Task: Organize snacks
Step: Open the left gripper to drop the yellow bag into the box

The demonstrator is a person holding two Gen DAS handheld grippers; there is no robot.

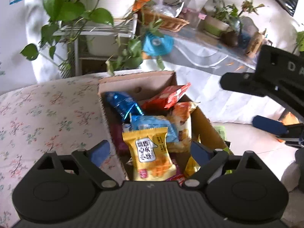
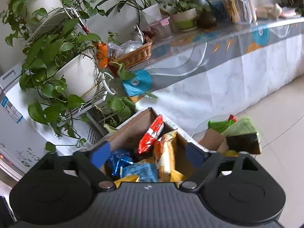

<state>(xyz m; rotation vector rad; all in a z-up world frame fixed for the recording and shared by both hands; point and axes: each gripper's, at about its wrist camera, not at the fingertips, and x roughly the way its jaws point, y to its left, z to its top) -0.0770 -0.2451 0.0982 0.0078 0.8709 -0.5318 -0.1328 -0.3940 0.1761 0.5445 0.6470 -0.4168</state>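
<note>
Left gripper (image 1: 150,152) hangs over the open cardboard box (image 1: 201,117), jaws spread wide, nothing clamped; the yellow snack packet (image 1: 150,152) lies between the blue pads on top of the pile, and I can't tell if a pad touches it. Right gripper (image 2: 147,155) also gapes empty above the same box, seen in the left view as a black body off to the right. Box sits on a floral cloth (image 1: 47,110) and is already heaped: blue foil bag (image 1: 121,102), red packet (image 1: 167,96) leaning up over the far rim, orange-white bag (image 1: 182,117), light blue packet (image 1: 152,125). Second box with green bags (image 2: 233,125) stands just beside it on a round glass table. Risks, my read: the red packet is perched high and likely slides out if the pile is nudged; the yellow packet sits loose on slick film and may skid toward the near edge; wide jaws dropping in could snag the box wall or crush crisps; both grippers over one box could bump each other.
</note>
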